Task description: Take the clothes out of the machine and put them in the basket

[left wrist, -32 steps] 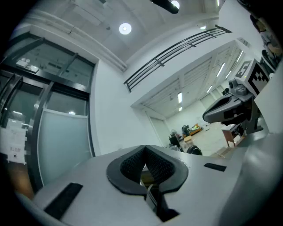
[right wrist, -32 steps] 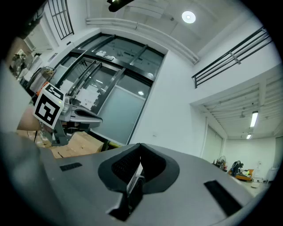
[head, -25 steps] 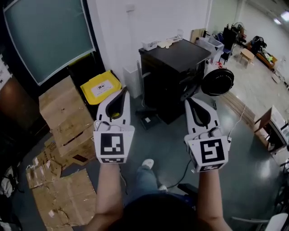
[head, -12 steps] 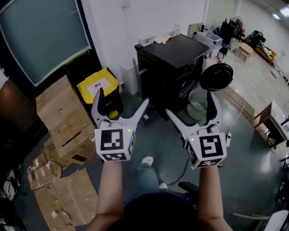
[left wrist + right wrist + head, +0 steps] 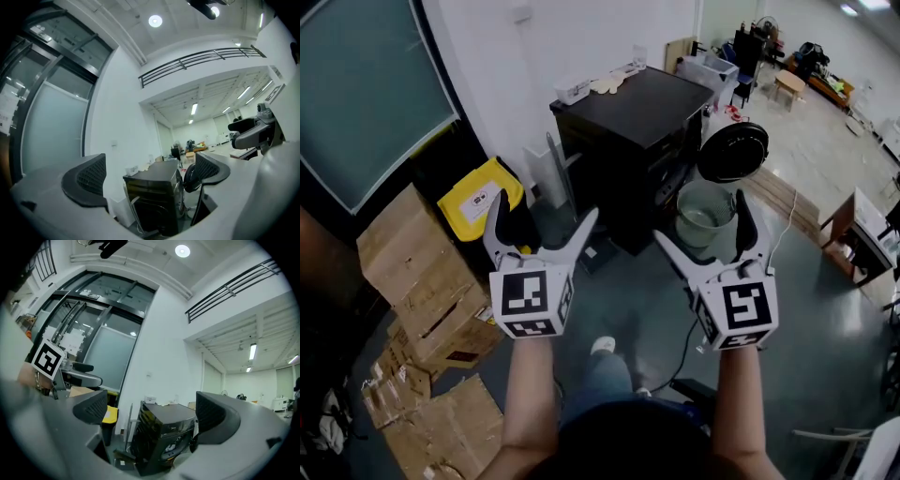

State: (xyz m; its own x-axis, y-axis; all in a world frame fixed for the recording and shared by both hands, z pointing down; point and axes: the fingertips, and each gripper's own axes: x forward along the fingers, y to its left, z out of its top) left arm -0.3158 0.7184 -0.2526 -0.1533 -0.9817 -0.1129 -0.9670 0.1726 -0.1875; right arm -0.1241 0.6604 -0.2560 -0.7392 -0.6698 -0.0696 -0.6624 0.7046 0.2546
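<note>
A black washing machine point(image 5: 637, 141) stands against the white wall, its round door point(image 5: 733, 152) swung open to the right. A pale round basket point(image 5: 705, 208) sits on the floor under the door. My left gripper point(image 5: 541, 211) and right gripper point(image 5: 701, 220) are held side by side in the air, short of the machine. Both sets of jaws are opening, with nothing between them. The left gripper view frames the machine point(image 5: 152, 197) between its pads point(image 5: 91, 180). In the right gripper view something pale shows in the drum opening point(image 5: 171, 445).
A yellow-lidded bin point(image 5: 478, 197) and cardboard boxes point(image 5: 422, 272) stand at the left. A thin folded frame point(image 5: 558, 183) leans beside the machine. White items point(image 5: 591, 87) lie on its top. A cable point(image 5: 684, 347) runs across the grey floor near the person's shoe point(image 5: 602, 345).
Both grippers went from shut to wide open. The person has come nearer to the machine, and the basket under the door has come into view.
</note>
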